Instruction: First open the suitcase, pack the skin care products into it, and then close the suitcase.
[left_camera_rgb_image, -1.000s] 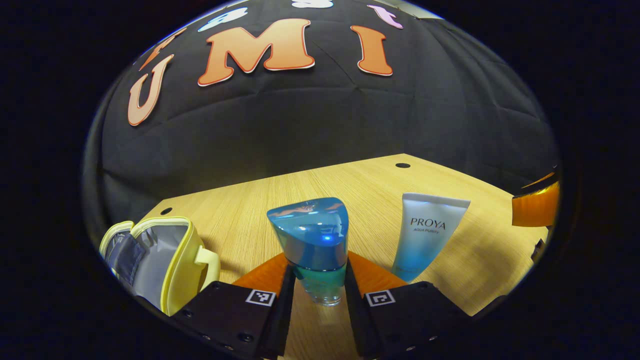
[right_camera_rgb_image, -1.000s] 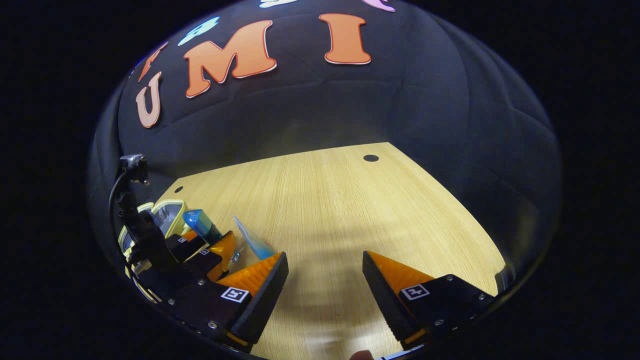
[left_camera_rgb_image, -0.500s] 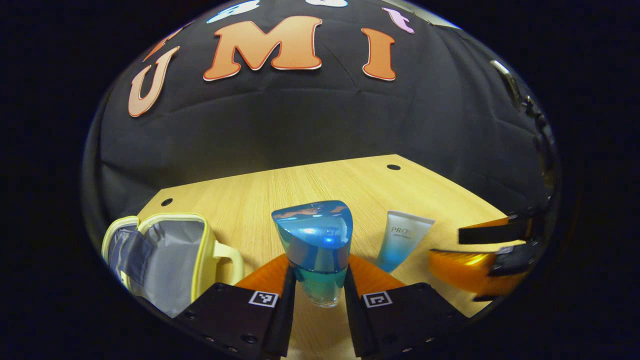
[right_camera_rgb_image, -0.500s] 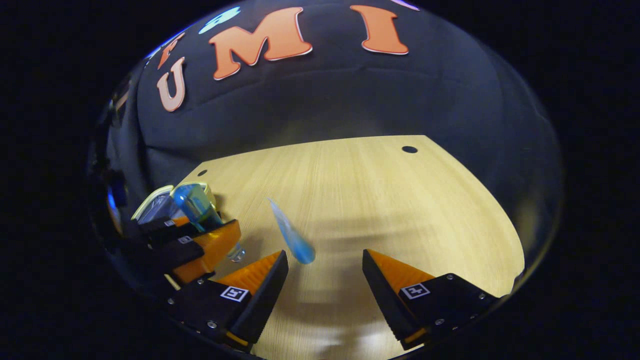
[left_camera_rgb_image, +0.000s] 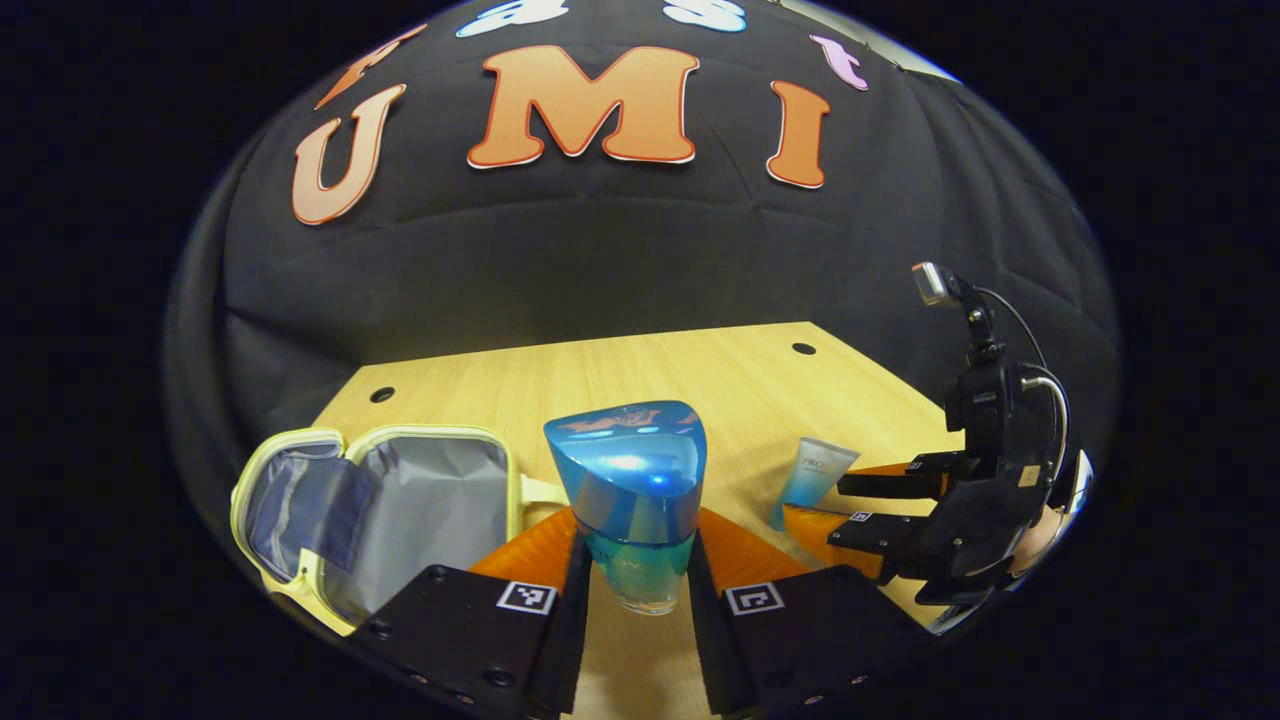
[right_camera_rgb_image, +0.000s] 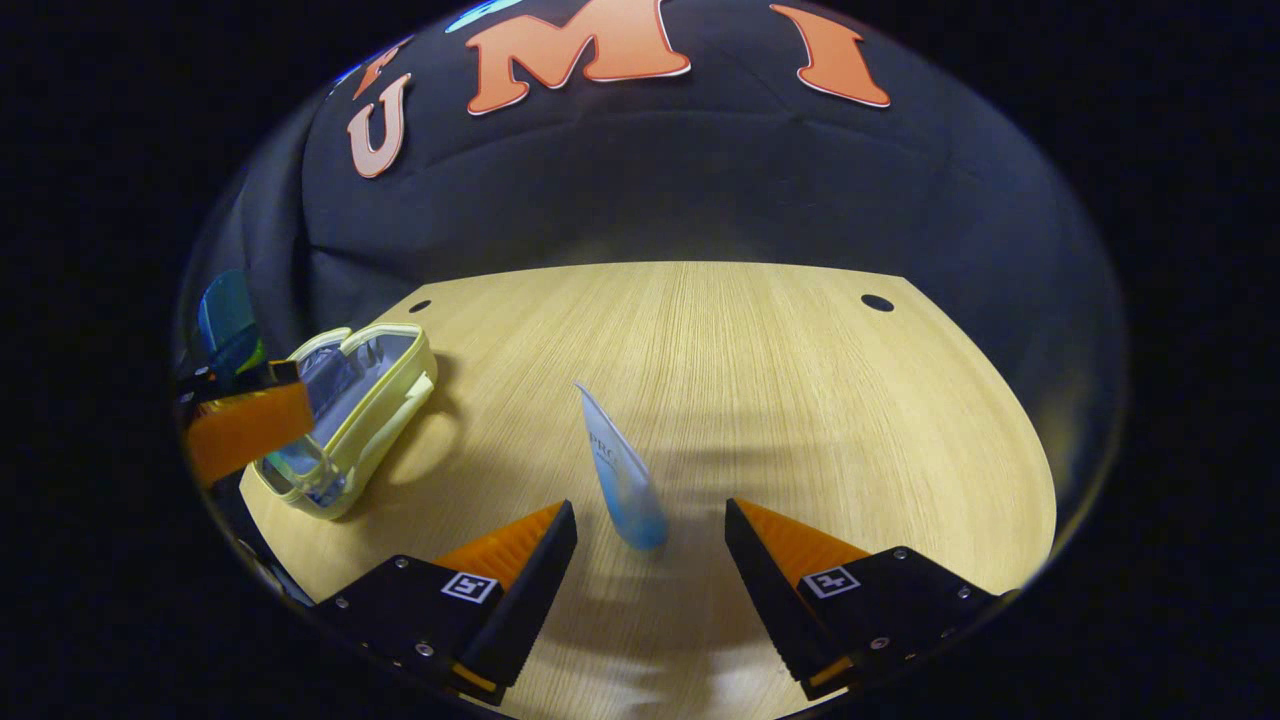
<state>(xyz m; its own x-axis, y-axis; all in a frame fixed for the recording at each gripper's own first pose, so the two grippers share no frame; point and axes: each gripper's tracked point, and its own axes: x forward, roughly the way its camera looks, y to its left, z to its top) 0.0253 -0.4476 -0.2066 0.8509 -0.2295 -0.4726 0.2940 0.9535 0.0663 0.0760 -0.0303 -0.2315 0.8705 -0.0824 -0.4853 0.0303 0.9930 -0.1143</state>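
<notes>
Left gripper (left_camera_rgb_image: 635, 560), in the left gripper view: gripping a blue bottle (left_camera_rgb_image: 630, 495) between both orange fingers (left_camera_rgb_image: 535, 550), pressing on the clear lower part of the bottle from each side. Standing upright between the jaws, with the wide blue cap rising above the fingertips and the glass bottom hanging free over the wooden table (left_camera_rgb_image: 640, 370). Jaws narrow, closed as far as the bottle is allowing.

Lying to the left of this gripper: the yellow suitcase (left_camera_rgb_image: 375, 510), a small soft case, unzipped and spreading open, showing a grey lining. Resting on the table near its left corner, just beside the left finger in this view; touching or not, cannot tell.

Right gripper (right_camera_rgb_image: 650, 545), in the right gripper view: jaws standing wide open, holding nothing. Standing between the two fingertips, a little ahead of them: a white and blue tube (right_camera_rgb_image: 620, 470), cap down on the table and leaning slightly. Not touching either finger, with clear wood showing on both sides of the cap.

Seen also from the left gripper view: the same tube (left_camera_rgb_image: 815, 480) standing just in front of the right gripper (left_camera_rgb_image: 850, 500), with a hand (left_camera_rgb_image: 1040, 535) partly showing behind the gripper's black body.

In the right gripper view, the open suitcase (right_camera_rgb_image: 350, 415) lying well to the left of the tube, near the table's left edge.
</notes>
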